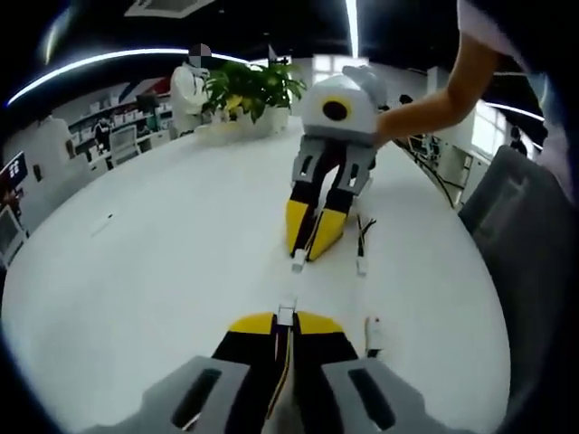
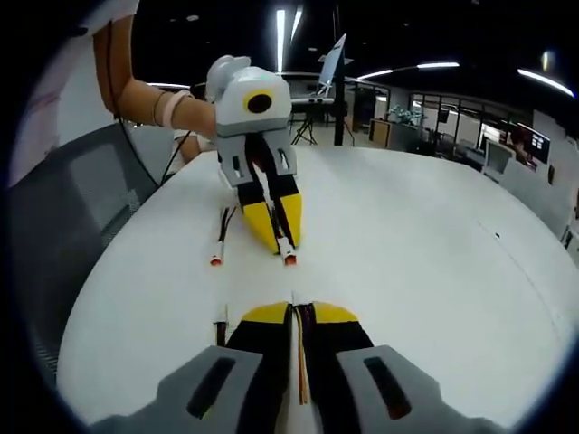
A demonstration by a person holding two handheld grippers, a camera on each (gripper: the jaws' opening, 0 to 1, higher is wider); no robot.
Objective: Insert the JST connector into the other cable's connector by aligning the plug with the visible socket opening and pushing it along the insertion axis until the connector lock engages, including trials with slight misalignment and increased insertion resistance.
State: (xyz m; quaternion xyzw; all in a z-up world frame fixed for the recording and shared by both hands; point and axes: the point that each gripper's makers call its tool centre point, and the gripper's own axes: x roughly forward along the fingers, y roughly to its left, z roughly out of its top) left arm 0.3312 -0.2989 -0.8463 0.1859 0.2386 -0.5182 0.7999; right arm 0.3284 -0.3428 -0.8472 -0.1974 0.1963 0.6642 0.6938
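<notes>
My left gripper (image 1: 286, 318) pinched on small white plug (image 1: 287, 314), my right gripper (image 2: 295, 312) clamped on red-black cable (image 2: 301, 362), tips facing, apart, glossy round white table (image 1: 163, 271), spare lead (image 1: 362, 244) beside.

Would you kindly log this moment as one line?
left claw: shut on plug | right claw: shut on socket connector | connectors apart, facing, unmated
</notes>
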